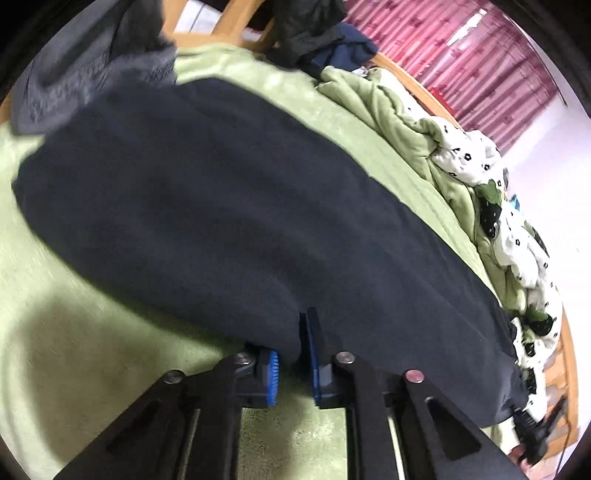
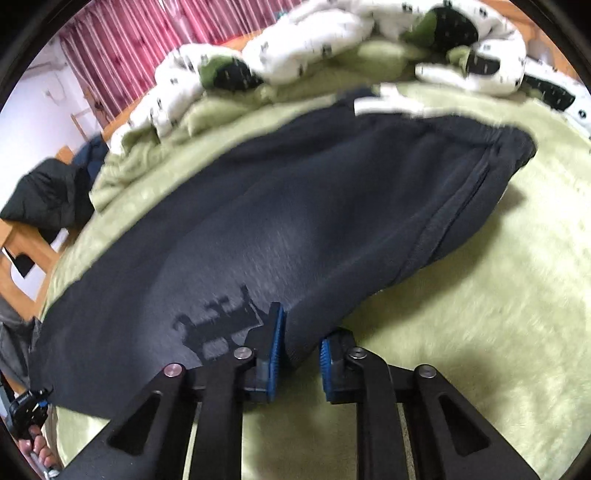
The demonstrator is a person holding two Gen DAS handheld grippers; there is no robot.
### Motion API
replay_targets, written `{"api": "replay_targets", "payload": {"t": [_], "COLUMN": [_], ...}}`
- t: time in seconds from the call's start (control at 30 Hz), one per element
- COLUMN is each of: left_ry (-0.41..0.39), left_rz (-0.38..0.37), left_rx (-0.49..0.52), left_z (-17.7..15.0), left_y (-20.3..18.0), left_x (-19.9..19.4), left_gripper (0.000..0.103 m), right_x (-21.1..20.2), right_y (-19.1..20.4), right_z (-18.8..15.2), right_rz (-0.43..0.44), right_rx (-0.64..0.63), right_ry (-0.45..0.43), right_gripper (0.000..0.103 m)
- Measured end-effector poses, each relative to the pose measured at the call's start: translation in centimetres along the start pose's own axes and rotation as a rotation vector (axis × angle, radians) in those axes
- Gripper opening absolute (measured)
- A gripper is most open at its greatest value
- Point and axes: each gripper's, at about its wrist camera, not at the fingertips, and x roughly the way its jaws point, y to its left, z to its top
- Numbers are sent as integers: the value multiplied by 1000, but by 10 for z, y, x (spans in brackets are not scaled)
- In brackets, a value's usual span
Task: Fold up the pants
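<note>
Dark navy pants lie spread lengthwise on a green blanket. In the left wrist view my left gripper is shut on the near edge of the pants, the cloth bunched between its blue pads. In the right wrist view the pants show their waistband and a side pocket seam at the right. My right gripper is shut on a fold of their near edge, its blue pads on either side. The left gripper also shows at the far left of the right wrist view.
A rumpled green and white patterned duvet lies along the far side of the bed. A grey garment and dark clothes sit near the wooden bed frame. Pink curtains hang behind.
</note>
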Motion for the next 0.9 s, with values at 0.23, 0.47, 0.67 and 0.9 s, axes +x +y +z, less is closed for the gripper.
{"api": "replay_targets", "payload": {"t": [0.23,0.47,0.67,0.9], "left_ry": [-124,-181,-162,-101], "left_rz": [-38,24,87,154], "left_rx": [124,232,258,255], "left_z": [45,100,125,134], "left_y": [-45,-76,-88,-89], "left_x": [-28,6,61,107], "left_gripper": [11,11,11,20], "right_x": [-24,-2,54,123], "right_y": [33,63,90,96], "right_z": [45,89,123,143], "right_rz": [45,33,-31,-82], "right_rx": [-89,-171,-219,-160], "right_ry": [-112,-177,-174,-129], "right_gripper": [15,15,15,21]}}
